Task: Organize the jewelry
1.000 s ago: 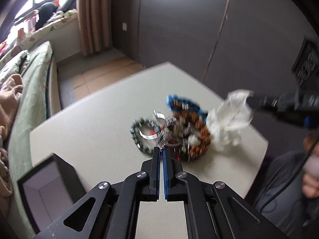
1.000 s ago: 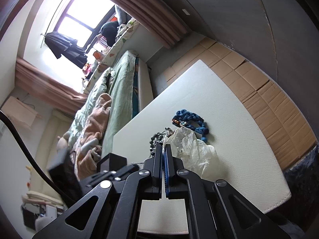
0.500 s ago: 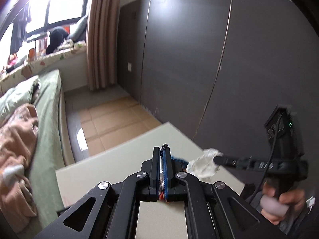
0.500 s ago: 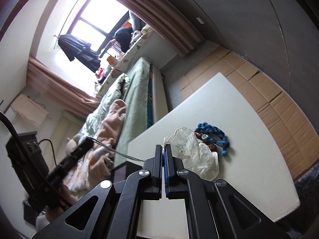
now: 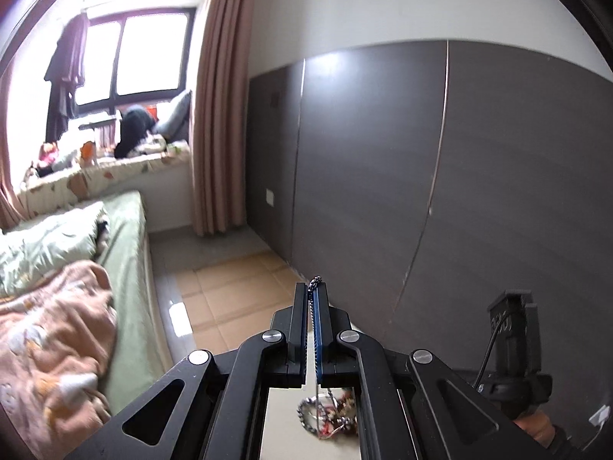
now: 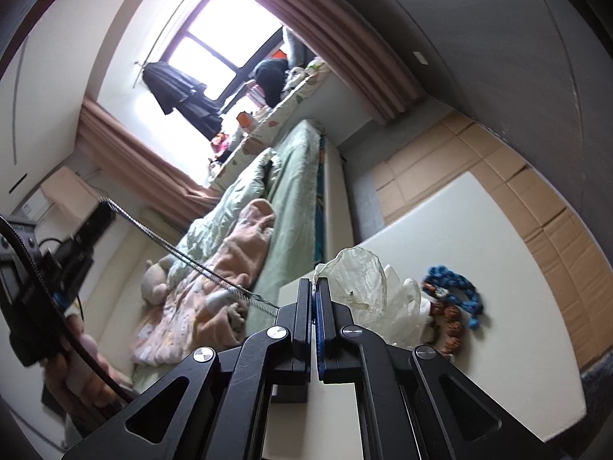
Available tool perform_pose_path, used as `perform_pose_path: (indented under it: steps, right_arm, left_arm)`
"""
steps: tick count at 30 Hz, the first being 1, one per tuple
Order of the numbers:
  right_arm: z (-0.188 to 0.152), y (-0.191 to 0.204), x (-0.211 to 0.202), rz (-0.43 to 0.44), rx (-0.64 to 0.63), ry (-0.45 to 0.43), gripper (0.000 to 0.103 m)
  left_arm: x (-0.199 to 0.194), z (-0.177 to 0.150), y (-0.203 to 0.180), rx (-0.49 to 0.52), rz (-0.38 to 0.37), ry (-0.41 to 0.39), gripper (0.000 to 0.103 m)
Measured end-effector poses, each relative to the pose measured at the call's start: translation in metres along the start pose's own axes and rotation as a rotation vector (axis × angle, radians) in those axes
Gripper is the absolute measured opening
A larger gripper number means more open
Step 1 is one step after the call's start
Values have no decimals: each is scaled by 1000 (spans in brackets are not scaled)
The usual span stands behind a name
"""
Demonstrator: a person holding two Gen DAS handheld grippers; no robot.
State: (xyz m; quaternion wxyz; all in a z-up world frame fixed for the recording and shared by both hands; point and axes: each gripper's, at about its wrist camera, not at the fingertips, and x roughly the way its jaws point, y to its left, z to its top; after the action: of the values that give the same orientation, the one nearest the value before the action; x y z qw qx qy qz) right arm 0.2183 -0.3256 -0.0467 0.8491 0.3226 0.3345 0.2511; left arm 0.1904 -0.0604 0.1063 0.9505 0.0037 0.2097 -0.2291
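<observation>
Left gripper (image 5: pixel 311 299) is pinching a thin chain (image 5: pixel 315 322) clear of the jewelry pile (image 5: pixel 329 414) at bottom center, right gripper (image 6: pixel 314 303) clamps a plastic bag (image 6: pixel 367 295), so next it probably needs untangling.

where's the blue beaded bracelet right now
In the right wrist view, the blue beaded bracelet lies on the white table, right of the plastic bag and beside the brown beads.

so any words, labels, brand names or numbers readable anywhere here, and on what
No readable text in either view.
Other gripper's black body: a pale marking near its top, too blurred to read.
Grey wall panels: a small pale plate, no lettering legible.
Clear plastic bag pinched in the right gripper: no print visible.
Left gripper, shut on a thin chain: no markings.
</observation>
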Motion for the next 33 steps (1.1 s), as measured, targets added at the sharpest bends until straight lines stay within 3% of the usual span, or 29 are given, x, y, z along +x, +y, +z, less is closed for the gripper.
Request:
perform_pose_path:
  steps: [9, 16, 25, 31, 32, 33]
  right_arm:
    - [14, 41, 13, 79, -64, 9, 4]
    - [10, 75, 37, 140, -116, 68, 4]
    - [-16, 113, 90, 195, -172, 205, 4]
    - [-42, 117, 134, 199, -160, 312, 4]
    - [-48, 114, 144, 197, -151, 344, 4]
    - [-52, 113, 153, 192, -141, 376, 14]
  left_arm:
    - [-41, 32, 1, 27, 53, -99, 2]
    - [-72, 50, 12, 48, 110, -157, 2]
    - [-94, 49, 44, 32, 184, -178, 2]
    - [-99, 46, 64, 3, 204, -184, 2]
    - [-101, 46, 65, 2, 204, -184, 2]
    - [-100, 45, 67, 0, 203, -181, 2]
